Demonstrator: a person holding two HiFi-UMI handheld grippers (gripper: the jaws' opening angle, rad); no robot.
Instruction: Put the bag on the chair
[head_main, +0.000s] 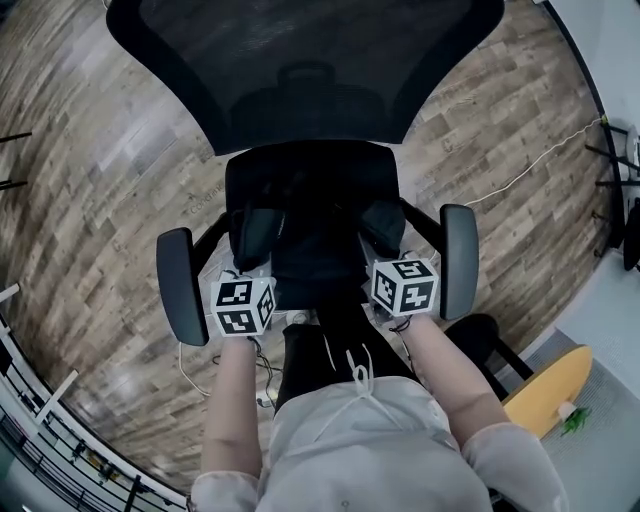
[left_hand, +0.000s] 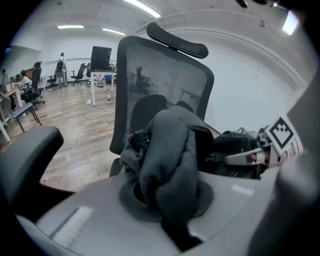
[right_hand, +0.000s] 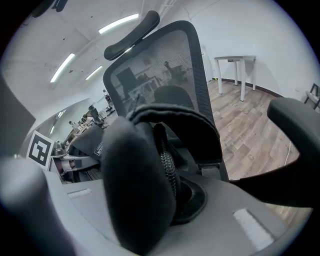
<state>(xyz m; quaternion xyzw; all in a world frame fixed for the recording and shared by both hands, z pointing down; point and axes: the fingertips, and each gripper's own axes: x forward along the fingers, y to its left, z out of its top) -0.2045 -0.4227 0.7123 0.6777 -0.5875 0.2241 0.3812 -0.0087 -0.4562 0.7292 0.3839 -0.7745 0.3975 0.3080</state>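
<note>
A black bag (head_main: 312, 250) rests on the seat of a black office chair (head_main: 310, 172) with a mesh back. My left gripper (head_main: 250, 268) is shut on a dark strap of the bag (left_hand: 170, 165) at its left side. My right gripper (head_main: 385, 262) is shut on the bag's padded, zippered edge (right_hand: 145, 185) at its right side. In both gripper views the fabric bulges out between the jaws and hides the fingertips. Behind the bag rises the chair's backrest (left_hand: 160, 85) with its headrest (right_hand: 132, 35).
The chair's armrests (head_main: 181, 285) (head_main: 459, 260) flank the two grippers. A wood-pattern floor (head_main: 90, 180) surrounds the chair. A white cable (head_main: 520, 170) runs across the floor at the right. A yellow round object (head_main: 548, 385) lies at lower right. Desks and people stand far behind in the left gripper view.
</note>
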